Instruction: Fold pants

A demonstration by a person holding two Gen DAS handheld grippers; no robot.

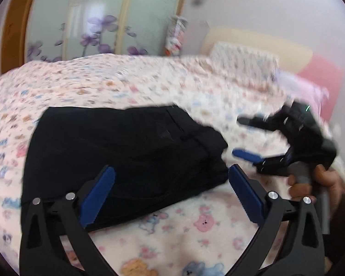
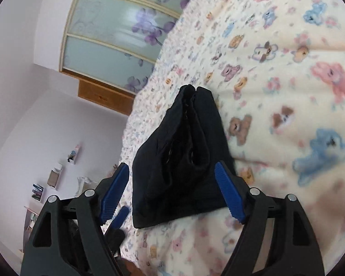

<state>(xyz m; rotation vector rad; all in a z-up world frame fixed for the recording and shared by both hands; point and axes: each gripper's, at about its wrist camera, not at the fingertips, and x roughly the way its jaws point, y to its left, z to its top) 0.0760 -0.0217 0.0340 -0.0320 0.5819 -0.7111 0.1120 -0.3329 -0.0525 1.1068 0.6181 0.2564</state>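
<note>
The black pants [image 1: 124, 151] lie folded mid-frame on the teddy-print bedspread [image 1: 103, 85]. The left gripper [image 1: 171, 184] gapes wide, grasping nothing. At right, the right gripper [image 1: 238, 136] also stands released, its 2 fingers apart.

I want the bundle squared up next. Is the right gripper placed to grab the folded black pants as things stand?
Probably yes. The right gripper stands open, its blue pads either side of the near end of the folded pants on the bedspread, with nothing between them and the cloth.
</note>
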